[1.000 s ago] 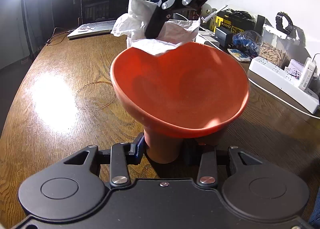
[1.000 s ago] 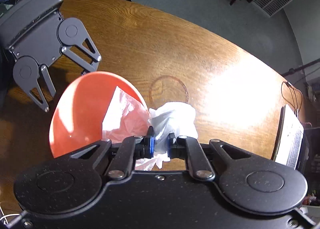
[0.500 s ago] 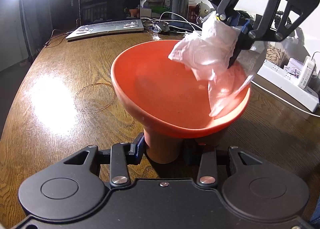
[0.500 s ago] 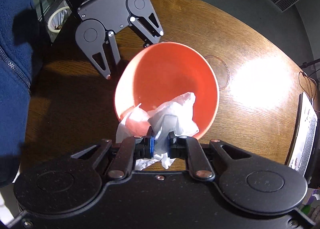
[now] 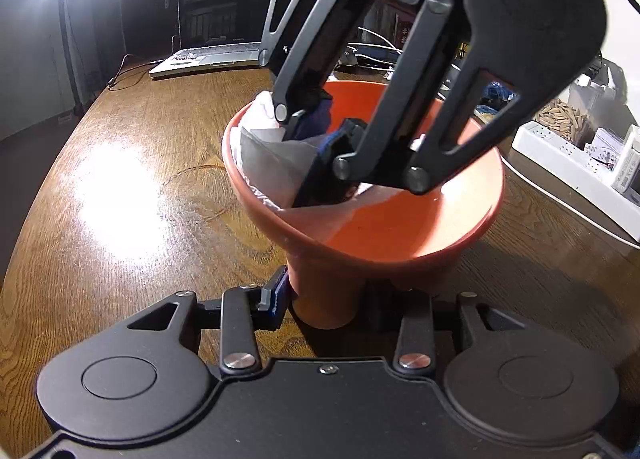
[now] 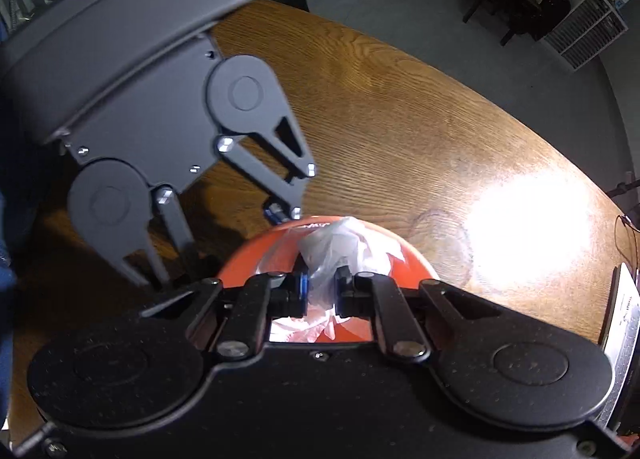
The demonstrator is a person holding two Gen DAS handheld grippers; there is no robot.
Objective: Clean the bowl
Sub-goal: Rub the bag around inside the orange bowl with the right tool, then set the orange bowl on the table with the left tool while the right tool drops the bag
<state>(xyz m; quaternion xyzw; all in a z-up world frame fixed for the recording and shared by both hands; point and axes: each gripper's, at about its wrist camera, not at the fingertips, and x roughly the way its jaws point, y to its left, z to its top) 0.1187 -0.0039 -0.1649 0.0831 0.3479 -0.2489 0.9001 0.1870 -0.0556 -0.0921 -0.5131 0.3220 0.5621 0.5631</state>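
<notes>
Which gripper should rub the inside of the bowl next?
Right. The right gripper already pinches the tissue inside the bowl; the left gripper is busy clamping the bowl's foot.

Probably a home office, wooden table [image 5: 132,163], open laptop [image 5: 216,39], power strip [image 5: 560,151], cluttered cables [image 5: 376,55]

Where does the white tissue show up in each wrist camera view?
Left wrist: tissue sits center-left, inside the orange bowl, under the right gripper.
Right wrist: tissue is at center, pinched in the right gripper.
Shared landmark: the bowl.
</notes>
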